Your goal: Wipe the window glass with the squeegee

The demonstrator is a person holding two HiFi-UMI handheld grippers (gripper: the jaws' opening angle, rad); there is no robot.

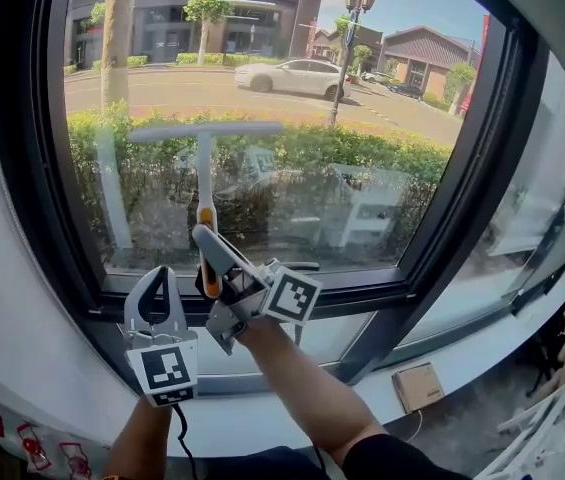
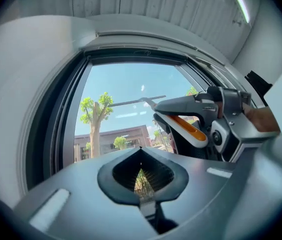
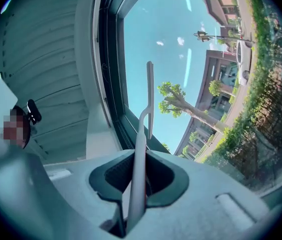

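The right gripper is clamped on the squeegee handle; blade against the window glass, near the frame at 9 o'clock, bare pane toward 3 o'clock. The left gripper, at 7 o'clock, is closed and empty.

Your two grippers at the dark-framed window glass.
Your right gripper clasps the white T-shaped squeegee with orange handle, blade level; your left gripper hangs just beside, lower left.
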